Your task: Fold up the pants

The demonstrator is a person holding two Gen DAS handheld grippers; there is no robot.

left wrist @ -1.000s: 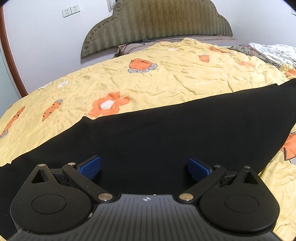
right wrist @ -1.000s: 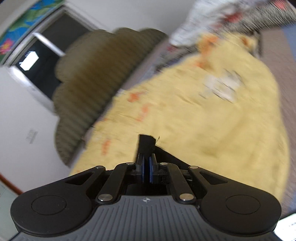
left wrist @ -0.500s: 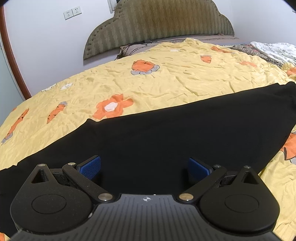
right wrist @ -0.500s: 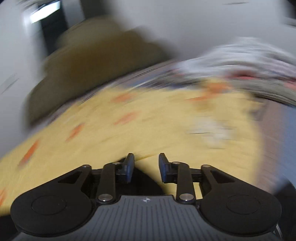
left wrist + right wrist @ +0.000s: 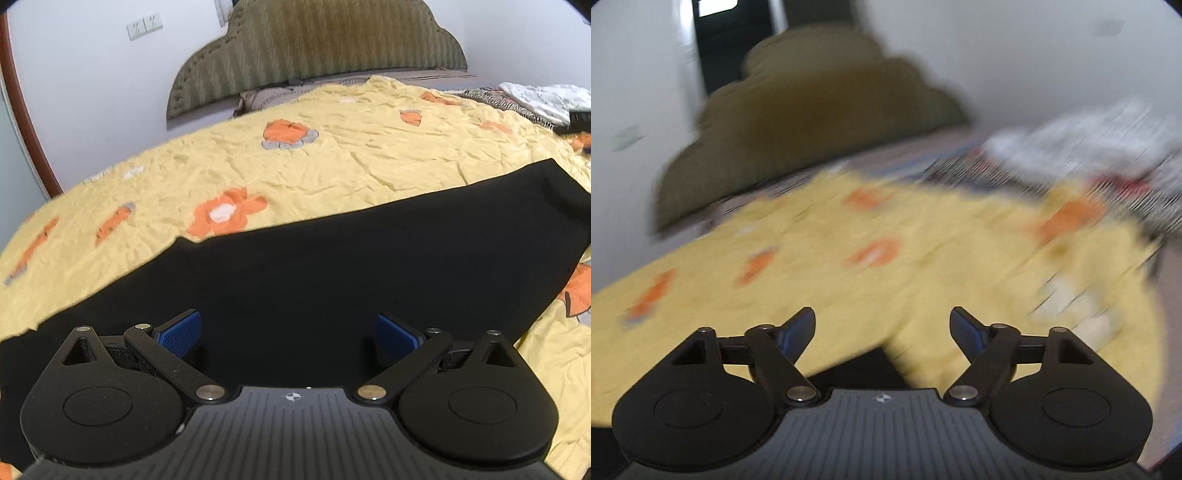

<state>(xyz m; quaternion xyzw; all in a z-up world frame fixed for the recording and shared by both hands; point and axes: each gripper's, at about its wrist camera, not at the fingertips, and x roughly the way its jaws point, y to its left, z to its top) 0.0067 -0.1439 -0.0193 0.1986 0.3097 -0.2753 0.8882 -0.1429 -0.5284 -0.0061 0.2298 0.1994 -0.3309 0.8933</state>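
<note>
Black pants (image 5: 332, 266) lie flat across the yellow bedspread (image 5: 332, 147) in the left wrist view, running from lower left to the right edge. My left gripper (image 5: 288, 332) hovers over them, open, with nothing between its blue pads (image 5: 181, 330). In the blurred right wrist view, my right gripper (image 5: 882, 328) has its jaws opening and nothing between them. A corner of the black pants (image 5: 864, 369) shows just below and behind its fingers, lying on the bedspread (image 5: 849, 295).
An olive padded headboard (image 5: 317, 48) stands against the white wall at the far side. A heap of white and striped laundry (image 5: 532, 99) sits at the bed's far right corner. A wooden door frame (image 5: 22, 110) borders the left.
My right gripper opened and let go of the pants corner it held, rolled level and lifted away. The pants' right end dropped flat onto the bed. My left gripper stayed put.
</note>
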